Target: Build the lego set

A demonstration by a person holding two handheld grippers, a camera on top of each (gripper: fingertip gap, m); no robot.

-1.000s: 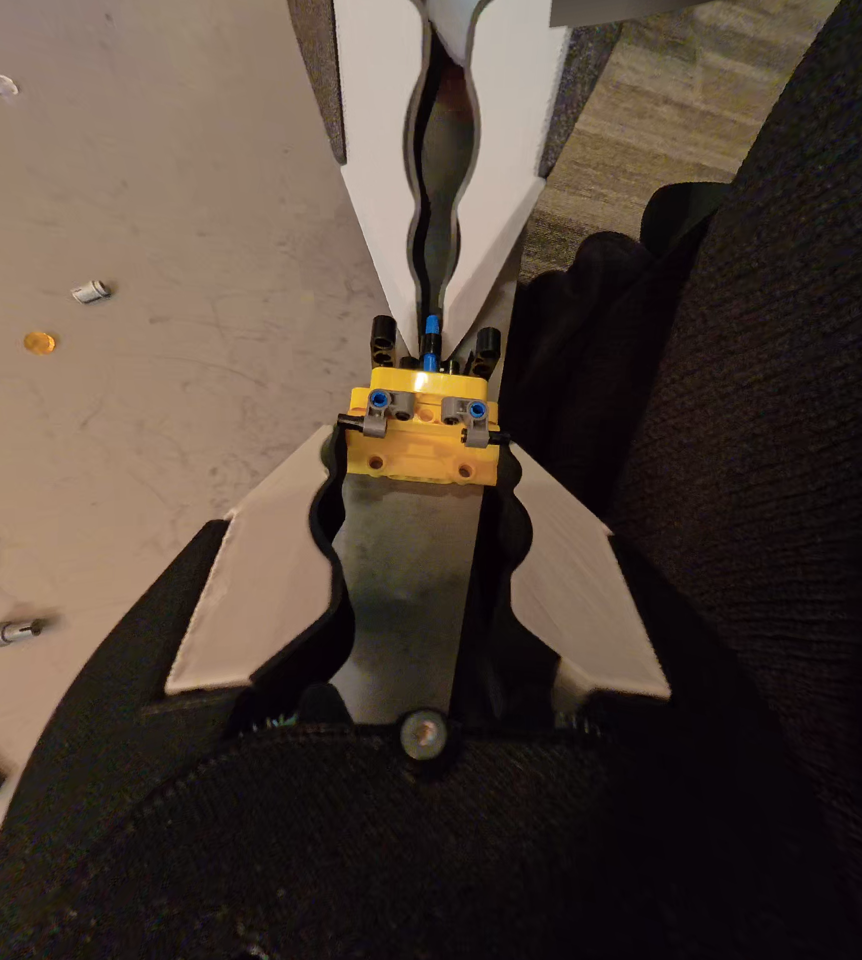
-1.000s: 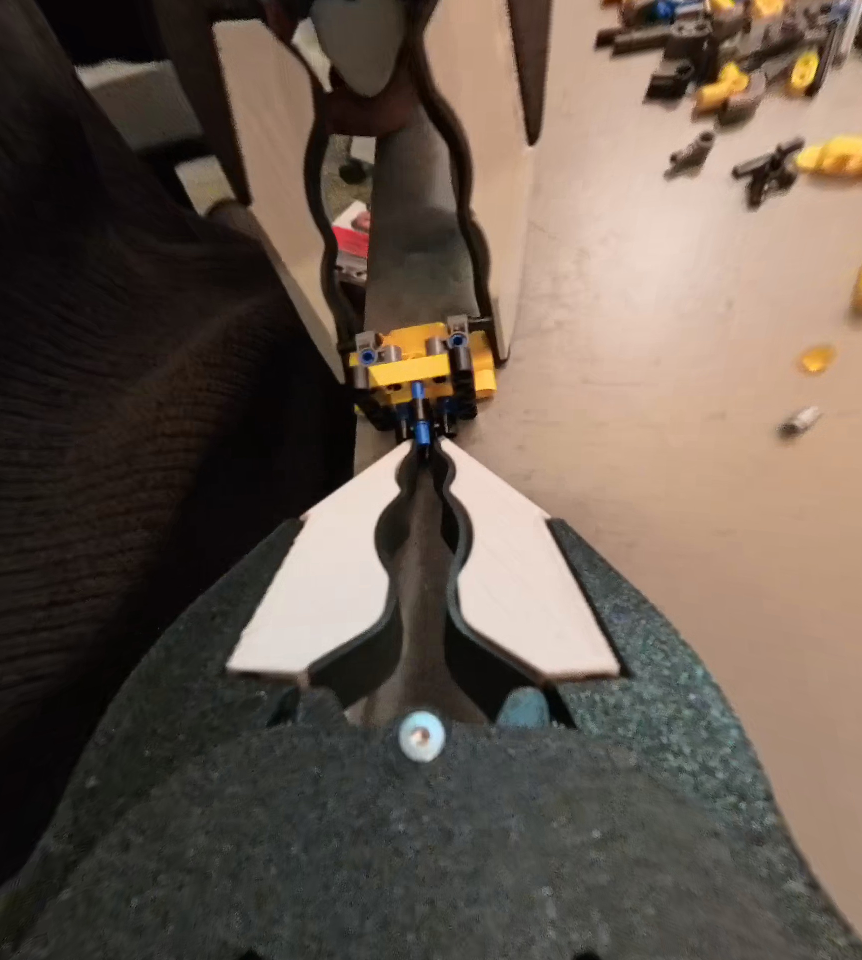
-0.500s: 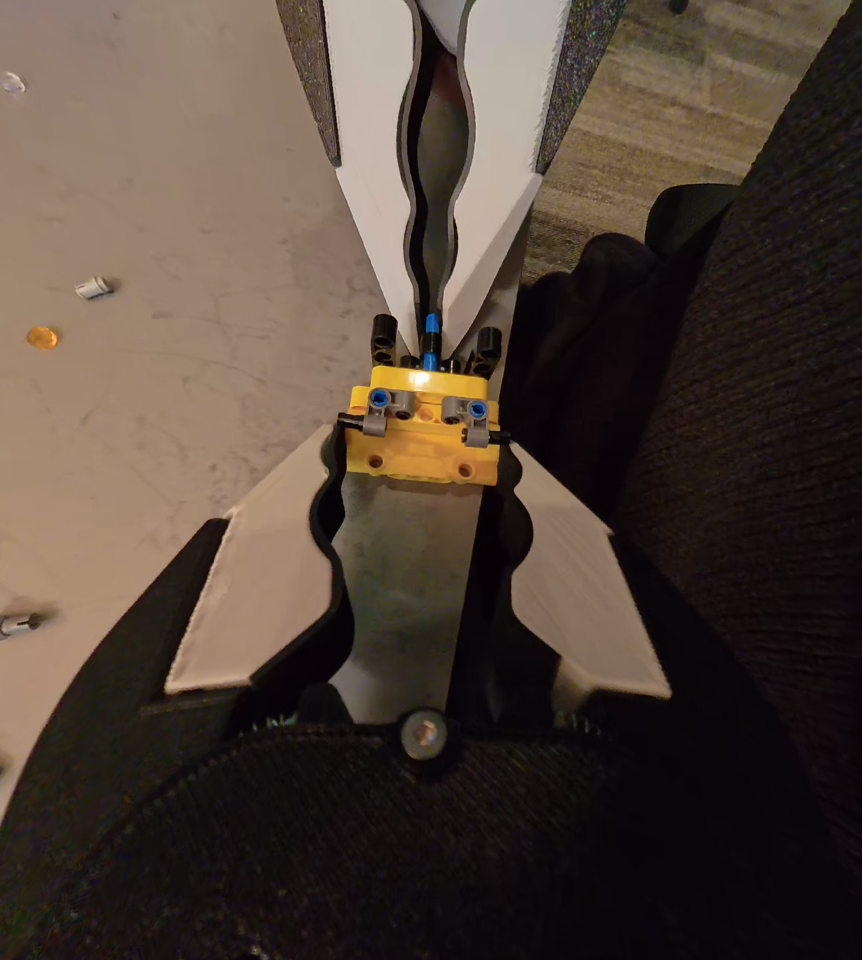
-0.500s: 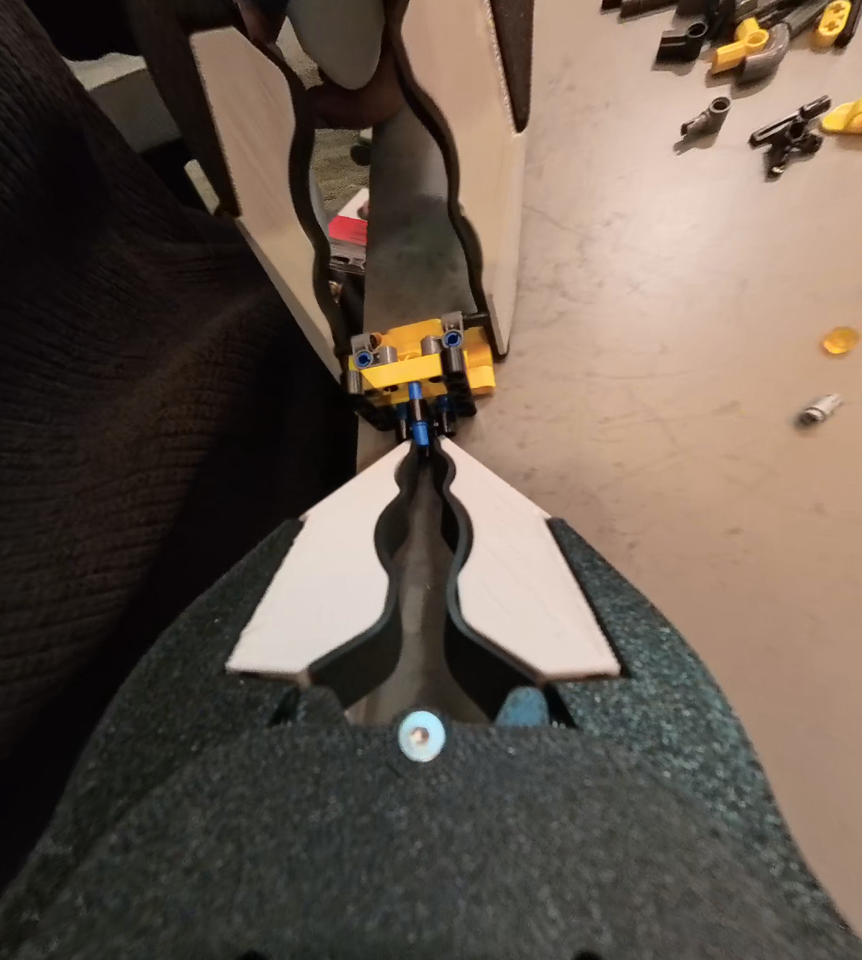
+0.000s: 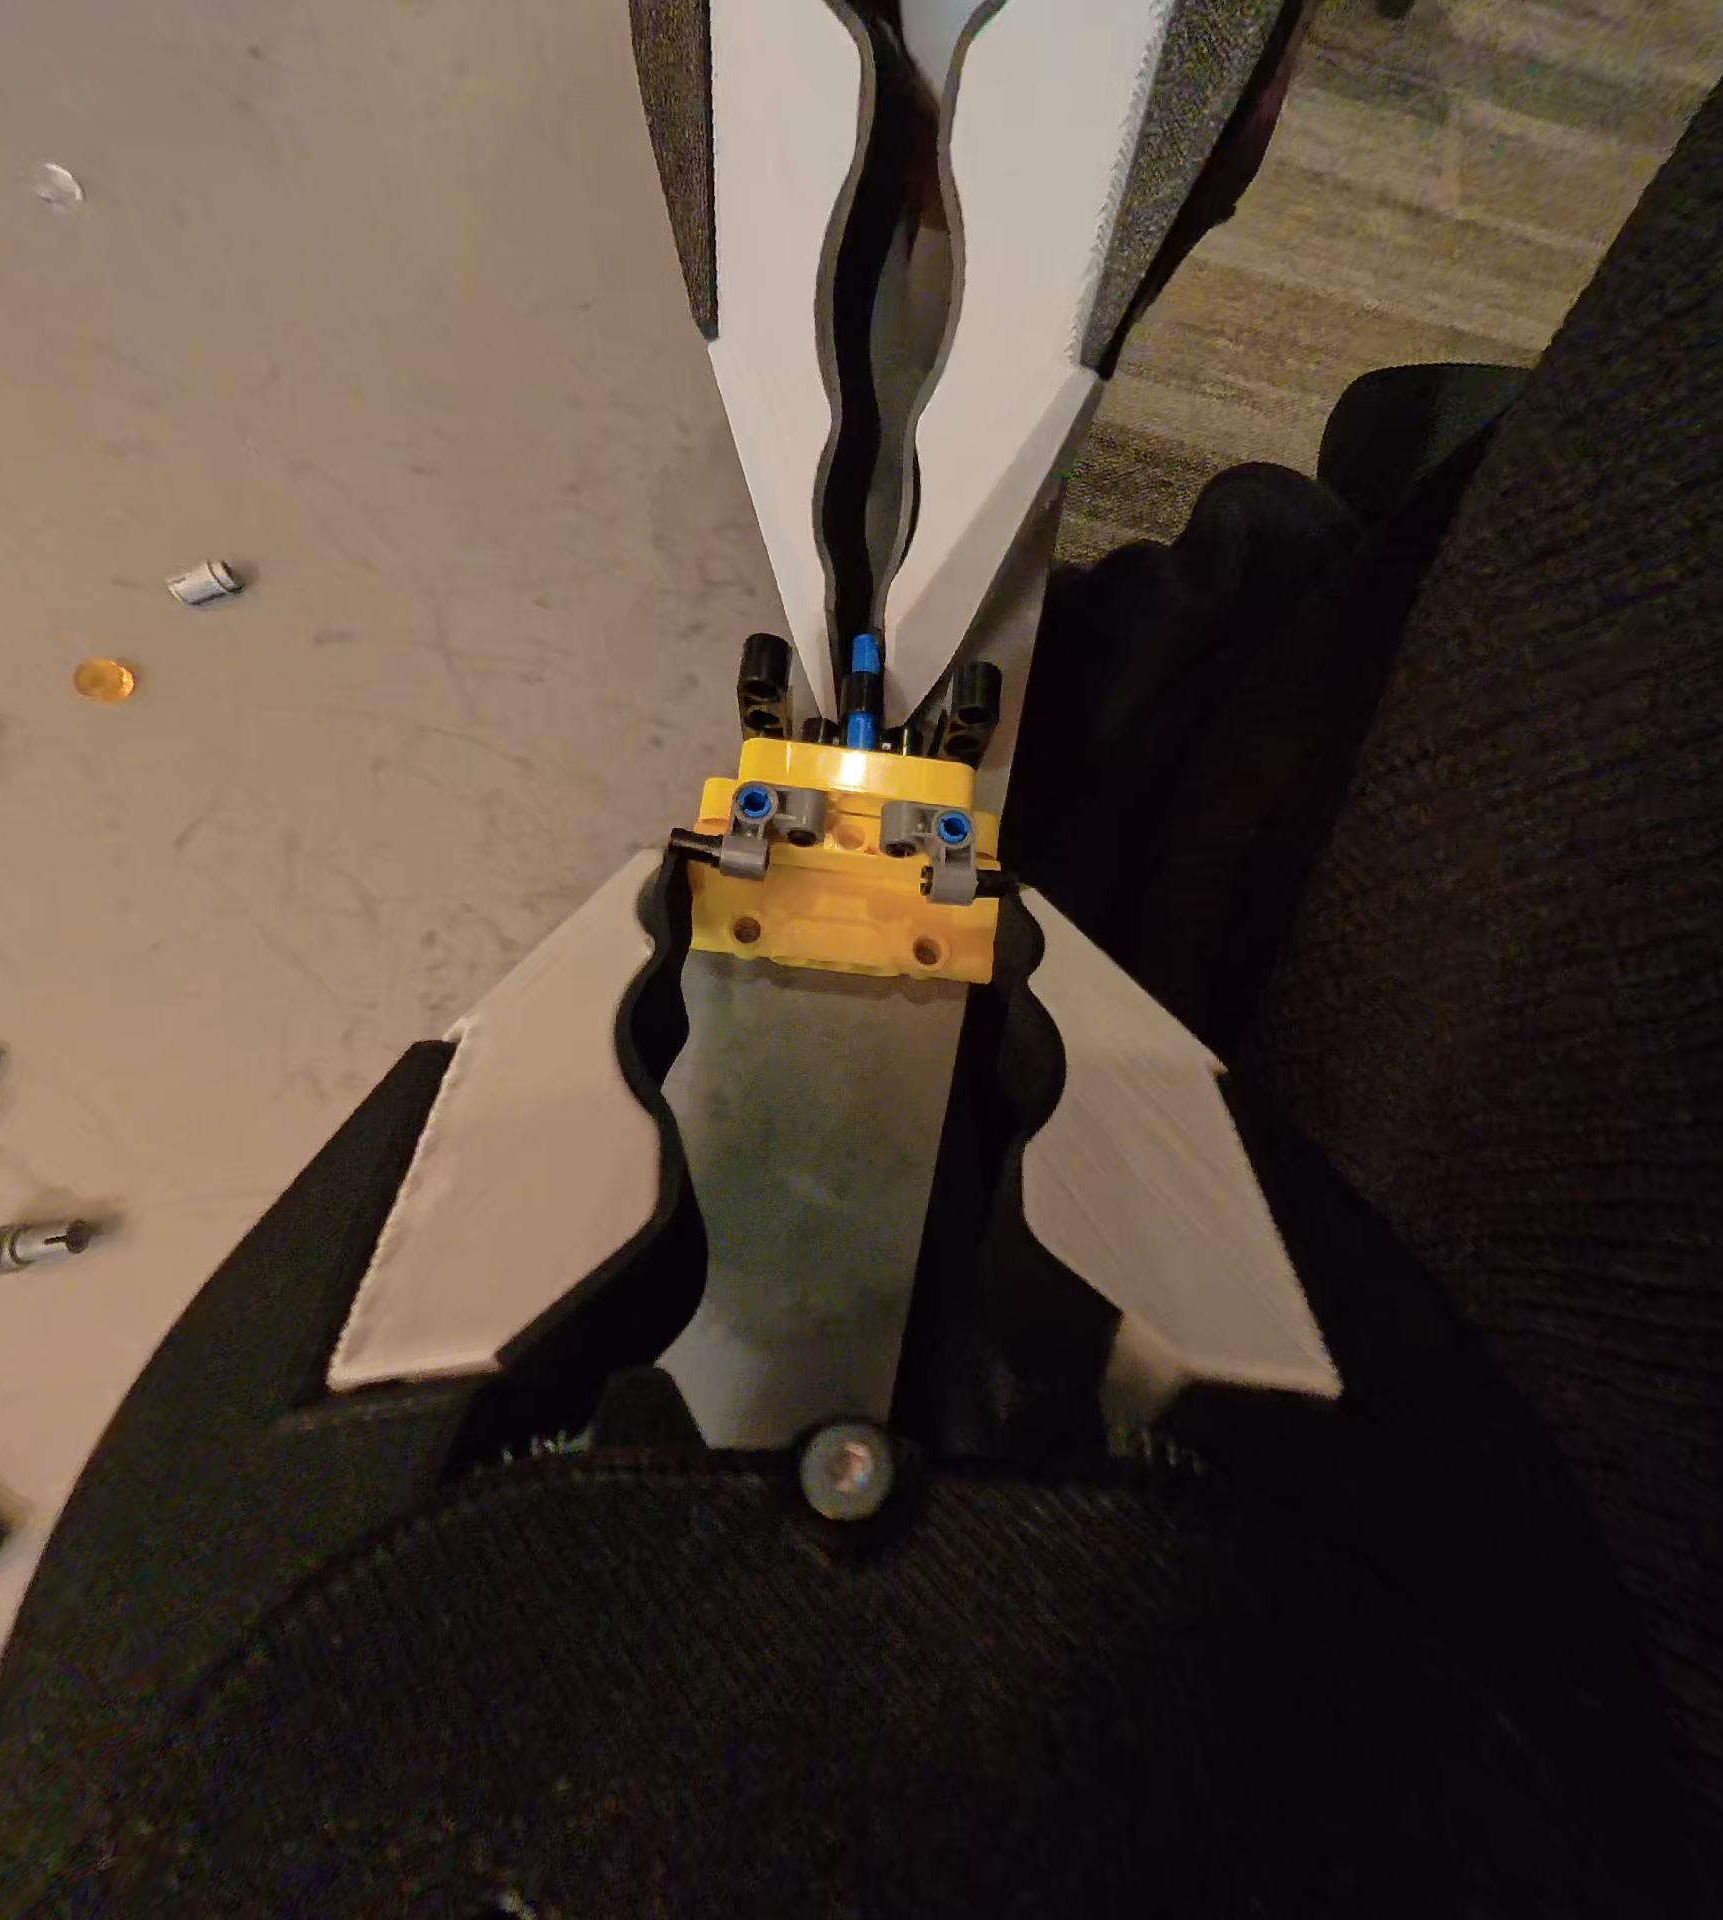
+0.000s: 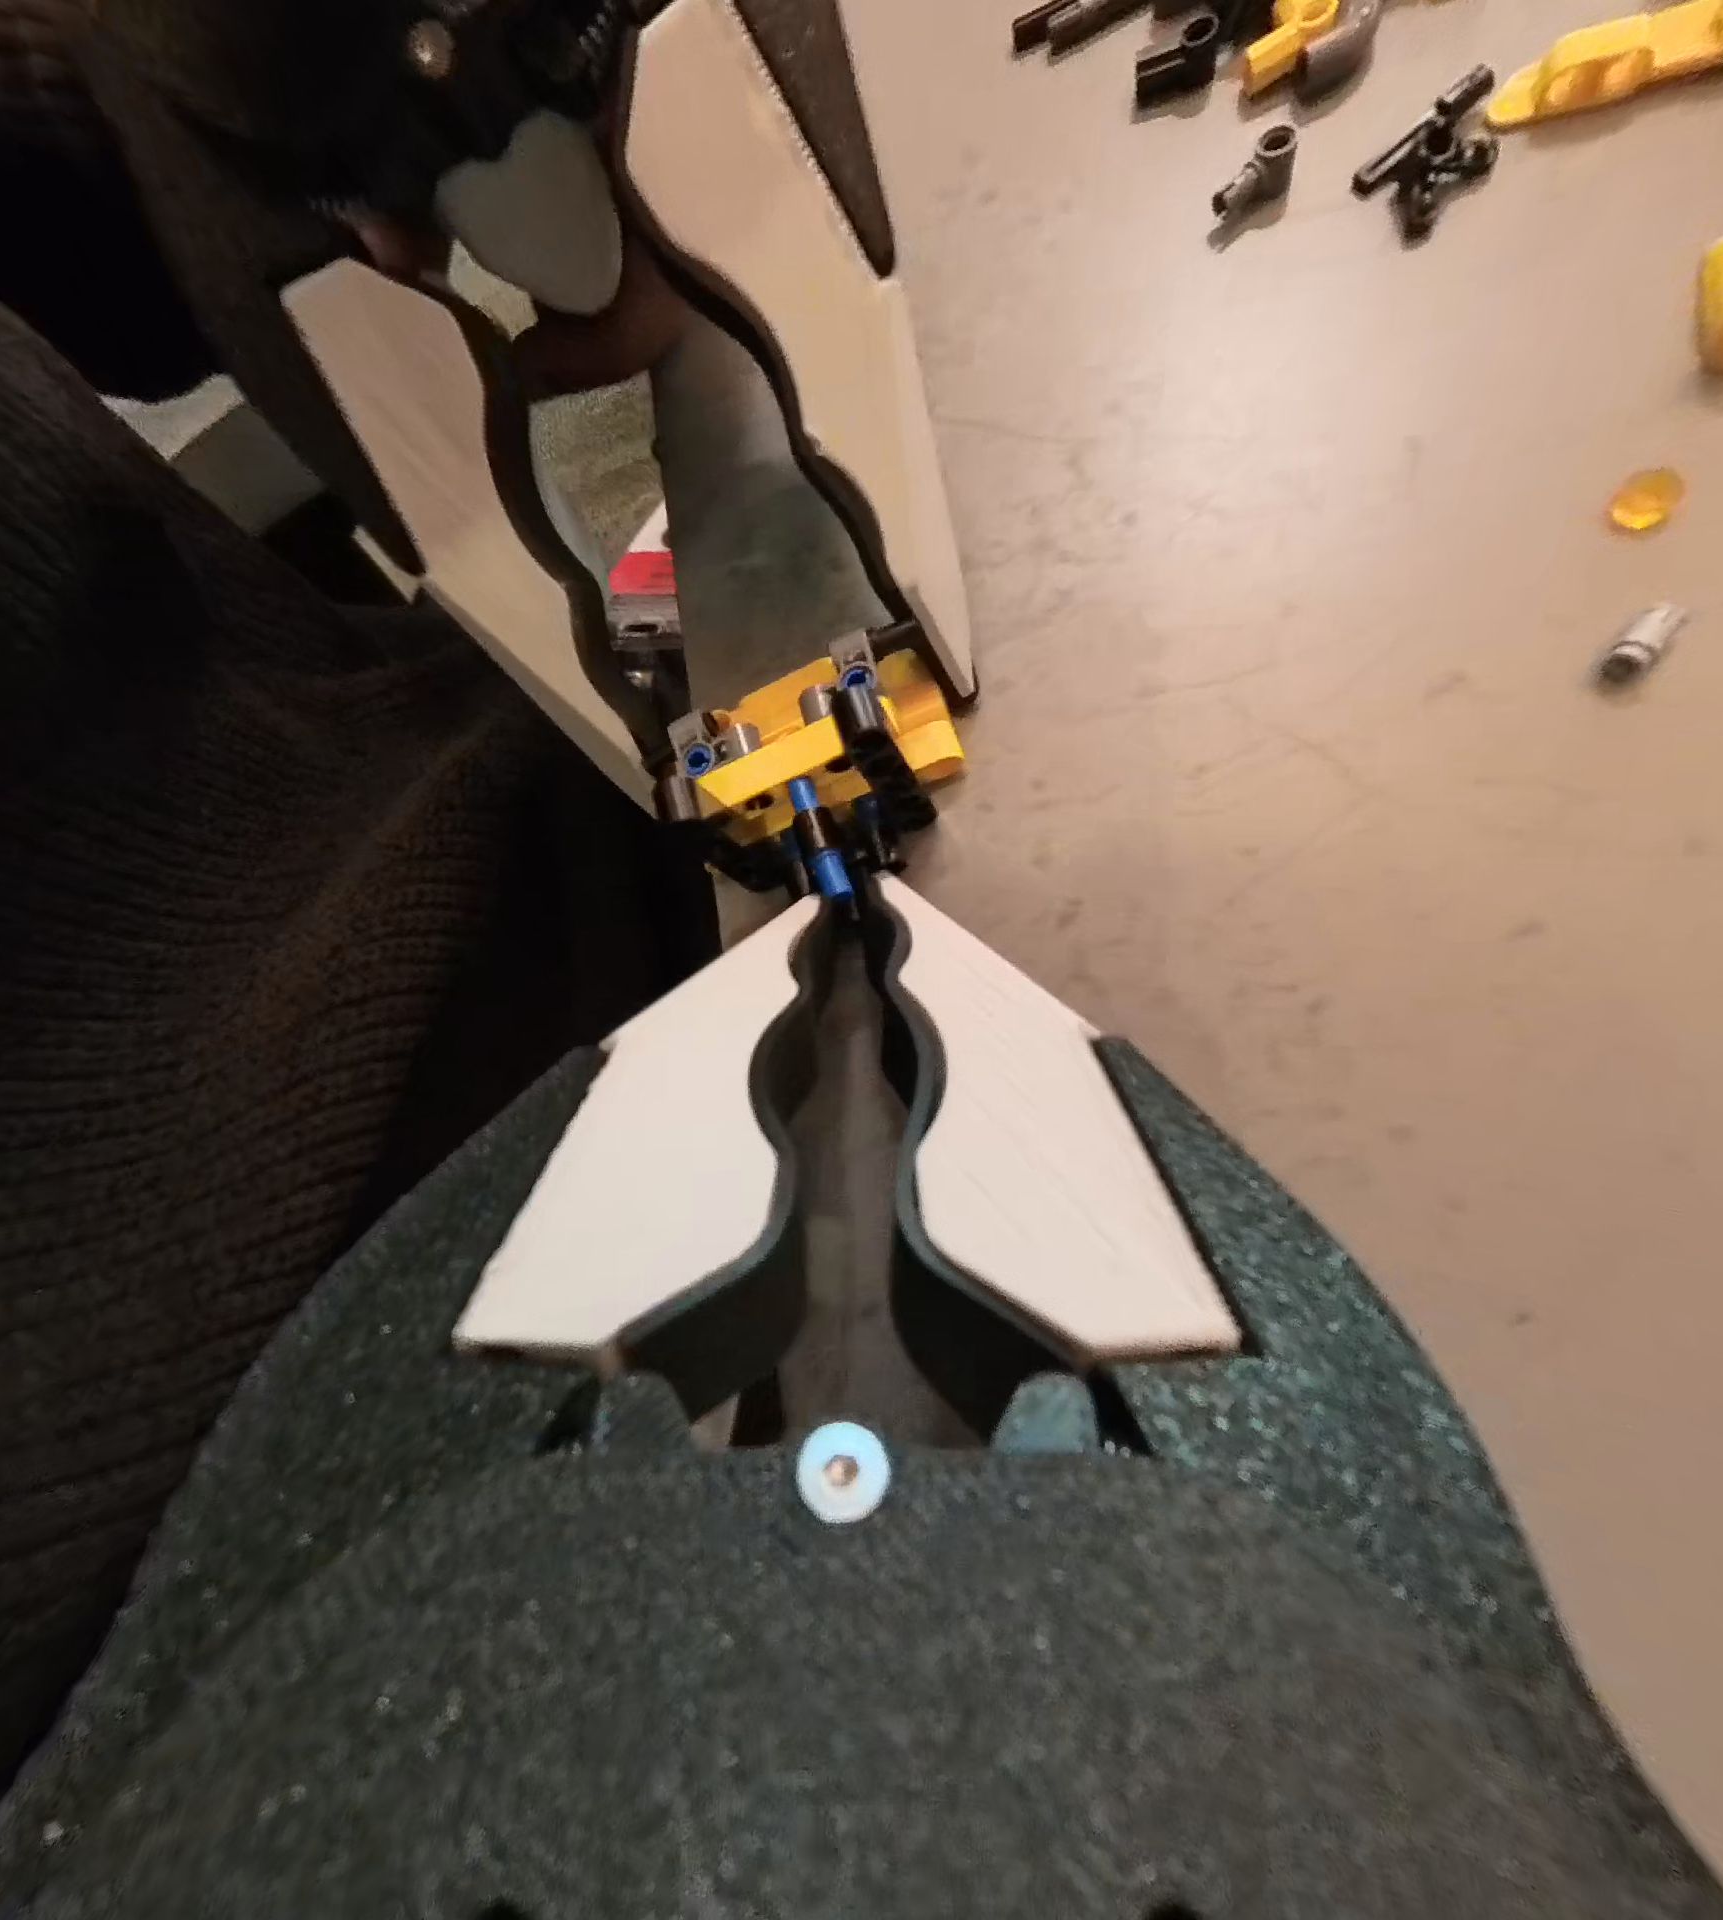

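The left gripper [image 5: 841, 914] has its fingers [image 5: 566, 1122] clamped on both sides of a yellow brick assembly [image 5: 841, 904], which carries grey connectors with blue pins on top. From 12 o'clock in the left wrist view, the right gripper [image 5: 862, 665] meets it; its fingers [image 6: 1002, 1122] are nearly pressed together, pinching a blue-and-black pin [image 6: 821, 852] that sticks out of the assembly. Both are held above the edge of the bench [image 5: 369, 416]. At 9 o'clock lie a small grey cylinder [image 5: 204, 581] and an orange round stud [image 5: 104, 681]. At 3 o'clock is dark knitted fabric [image 5: 1563, 935].
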